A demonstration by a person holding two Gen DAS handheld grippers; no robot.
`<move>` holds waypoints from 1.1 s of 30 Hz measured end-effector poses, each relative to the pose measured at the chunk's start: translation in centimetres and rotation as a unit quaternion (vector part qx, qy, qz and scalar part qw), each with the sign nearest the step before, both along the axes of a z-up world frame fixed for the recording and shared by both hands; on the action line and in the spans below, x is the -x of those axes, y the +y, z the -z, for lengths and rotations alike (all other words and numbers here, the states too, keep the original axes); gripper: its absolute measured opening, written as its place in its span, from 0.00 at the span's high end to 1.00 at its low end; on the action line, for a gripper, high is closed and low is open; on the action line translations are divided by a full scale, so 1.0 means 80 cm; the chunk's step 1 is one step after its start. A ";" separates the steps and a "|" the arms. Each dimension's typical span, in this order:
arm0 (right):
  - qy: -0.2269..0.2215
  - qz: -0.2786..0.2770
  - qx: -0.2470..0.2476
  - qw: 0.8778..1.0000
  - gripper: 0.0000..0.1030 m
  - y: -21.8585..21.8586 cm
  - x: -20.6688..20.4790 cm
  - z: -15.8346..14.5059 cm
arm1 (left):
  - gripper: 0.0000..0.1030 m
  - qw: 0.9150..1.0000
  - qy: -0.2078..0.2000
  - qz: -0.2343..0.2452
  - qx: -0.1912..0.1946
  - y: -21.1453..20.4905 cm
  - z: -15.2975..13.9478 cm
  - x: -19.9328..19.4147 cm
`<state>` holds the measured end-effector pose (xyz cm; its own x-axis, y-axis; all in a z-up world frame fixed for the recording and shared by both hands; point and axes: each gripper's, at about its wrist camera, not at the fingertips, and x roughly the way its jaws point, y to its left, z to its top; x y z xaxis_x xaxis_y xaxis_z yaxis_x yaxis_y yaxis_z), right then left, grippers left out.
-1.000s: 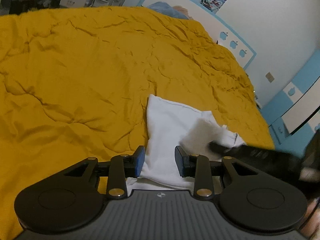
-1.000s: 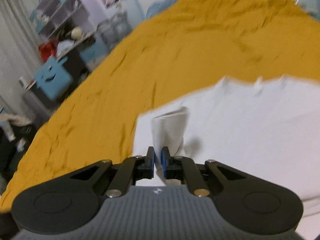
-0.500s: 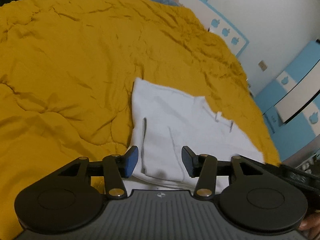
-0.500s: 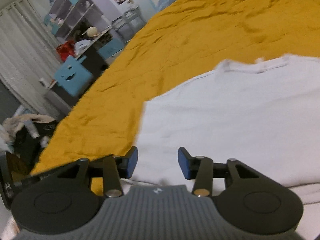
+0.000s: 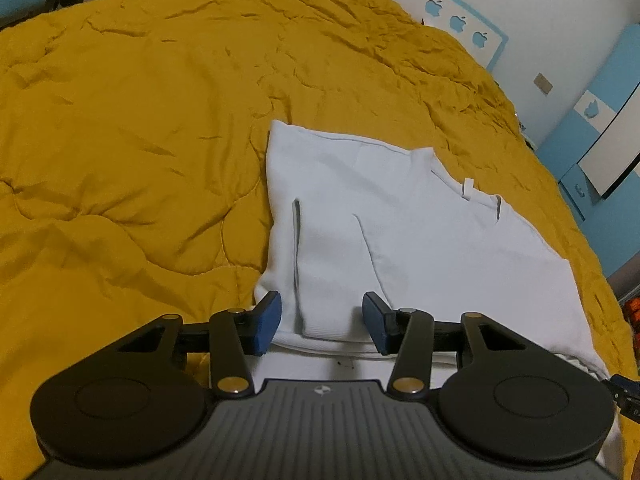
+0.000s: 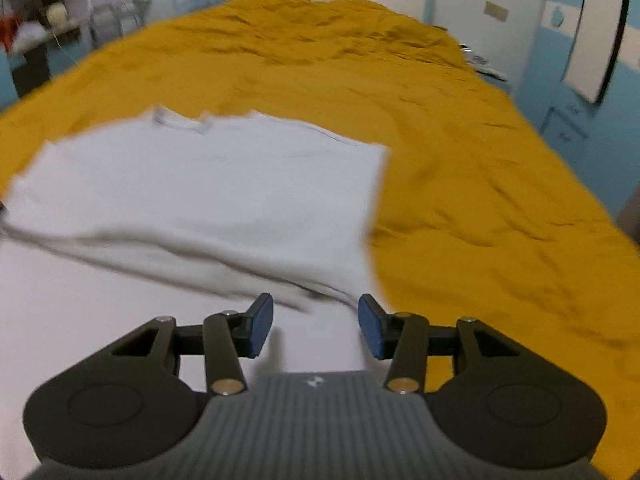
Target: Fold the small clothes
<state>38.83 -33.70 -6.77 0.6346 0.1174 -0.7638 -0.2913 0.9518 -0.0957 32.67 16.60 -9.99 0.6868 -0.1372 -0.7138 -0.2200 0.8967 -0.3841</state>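
On the bed, yellow quilt (image 5: 140, 128) spread wide and rumpled; white garment (image 5: 400, 240) lies flat on it, toward the near edge.

Garment looks like a small white T-shirt. Both sides are folded inward over the body: from the left wrist view, two long edges run down the cloth, one near the left side and one near the middle, reading as a sleeve or side panel laid over the front. Neckline with a small tag loop sits at the far right in that view. Outline is now roughly rectangular. Near hem shows layered edges, so more than one thickness there.

Left gripper (image 5: 322, 326): jaws wide apart, nothing between them. Blue pads hang just above the near hem, straddling the folded strip. No contact that can be confirmed.

Right gripper (image 6: 316, 330): jaws also wide apart, empty. It sits over the near right corner of the garment (image 6: 208, 192), with bare quilt (image 6: 480, 200) just to its right. This view is motion-blurred, so cloth detail is poor.

Progress, as a judgement: lengthwise folds appear done; the shirt is narrowed but at full length. What seems left is the crosswise fold, bringing hem toward collar or the reverse, perhaps once more after that, then squaring the stack. Both grippers look placed for pinching the near hem corners. Risk: grabbing only the top layer and undoing the side folds.
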 end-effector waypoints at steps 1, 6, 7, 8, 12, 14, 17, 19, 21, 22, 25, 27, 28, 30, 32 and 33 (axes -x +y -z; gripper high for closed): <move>0.000 0.001 0.011 1.000 0.57 -0.007 -0.001 0.005 | 0.47 1.000 0.002 0.001 -0.005 -0.001 0.000 0.000; -0.021 -0.024 0.094 0.995 0.59 0.005 -0.014 0.033 | 0.54 1.000 0.008 0.003 -0.020 -0.002 -0.001 0.005; -0.025 -0.022 0.106 0.994 0.60 0.008 -0.019 0.036 | 0.55 1.000 0.008 0.003 -0.020 0.000 -0.002 0.006; -0.027 -0.022 0.105 0.994 0.61 0.011 -0.023 0.036 | 0.55 1.000 0.009 0.003 -0.020 0.001 -0.002 0.006; -0.036 -0.040 0.100 0.994 0.87 0.021 -0.034 0.037 | 0.55 1.000 0.014 0.006 -0.022 0.001 0.000 0.004; -0.048 -0.035 0.104 0.993 0.96 0.021 -0.033 0.029 | 0.55 1.000 0.014 0.006 -0.019 0.003 0.000 0.003; -0.054 -0.002 0.075 0.996 0.98 -0.001 -0.034 0.014 | 0.62 1.000 0.018 0.008 -0.023 0.005 0.003 0.000; -0.025 0.015 0.050 0.998 0.99 -0.015 -0.042 0.019 | 0.64 0.999 0.027 0.012 -0.037 0.001 0.007 -0.005; 0.000 0.016 0.044 0.999 0.99 -0.019 -0.044 0.033 | 0.65 0.998 0.033 0.012 -0.043 0.000 0.010 -0.008; 0.007 0.017 0.043 0.999 0.99 -0.020 -0.045 0.039 | 0.66 0.998 0.034 0.012 -0.045 -0.001 0.010 -0.008; 0.024 0.028 0.022 0.999 0.99 -0.026 -0.049 0.043 | 0.66 0.998 0.036 0.012 -0.045 -0.001 0.008 -0.006; 0.030 0.030 0.017 0.999 0.99 -0.029 -0.049 0.040 | 0.66 0.998 0.036 0.010 -0.047 -0.002 0.003 -0.004; 0.031 0.029 0.017 0.999 0.99 -0.030 -0.047 0.038 | 0.66 0.998 0.035 0.009 -0.049 -0.003 0.001 -0.002; 0.032 0.030 0.013 0.999 0.98 -0.033 -0.041 0.034 | 0.65 0.998 0.032 0.009 -0.060 -0.007 -0.007 0.004; 0.032 0.034 0.006 0.999 0.98 -0.038 -0.033 0.027 | 0.64 0.997 0.028 0.013 -0.076 -0.012 -0.016 0.011; 0.031 0.035 0.005 0.999 0.98 -0.040 -0.028 0.022 | 0.64 0.996 0.026 0.016 -0.087 -0.016 -0.022 0.015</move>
<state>41.07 -36.90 -8.57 0.5920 0.0671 -0.8031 -0.2297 0.9692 -0.0883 31.47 15.29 -8.22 0.6449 -0.0292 -0.7637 -0.2056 0.9558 -0.2102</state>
